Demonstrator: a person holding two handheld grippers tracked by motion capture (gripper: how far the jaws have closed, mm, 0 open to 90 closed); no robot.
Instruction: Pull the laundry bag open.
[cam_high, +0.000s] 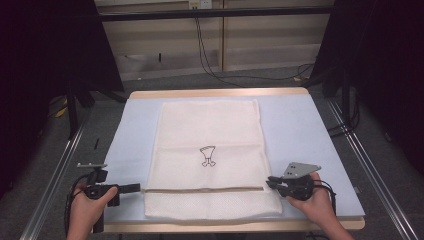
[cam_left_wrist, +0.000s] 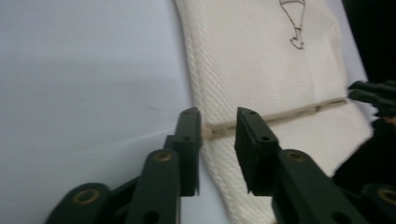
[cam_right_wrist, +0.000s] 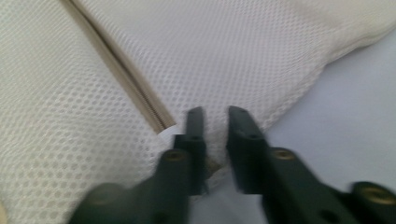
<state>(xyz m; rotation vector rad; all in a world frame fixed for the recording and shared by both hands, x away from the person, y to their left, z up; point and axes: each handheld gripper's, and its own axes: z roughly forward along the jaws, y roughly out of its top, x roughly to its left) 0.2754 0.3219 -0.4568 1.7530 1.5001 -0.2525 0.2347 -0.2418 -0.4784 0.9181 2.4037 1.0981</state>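
— Cream mesh laundry bag (cam_high: 210, 160) with a tan zipper (cam_high: 202, 189) is lying flat at centre frame on a pale blue table (cam_high: 305, 135). How is it handling?

— Likely light, limp, slippery. Left gripper (cam_high: 134, 188) and right gripper (cam_high: 270, 183) are flanking the zipper ends, jaws slightly parted, pinching nothing; those ends look best for gripping.

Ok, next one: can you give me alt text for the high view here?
A cream mesh bag with a small black drawing lies flat on a pale blue table. The left gripper and the right gripper sit at opposite ends of the bag's zipper, near the table's front edge.
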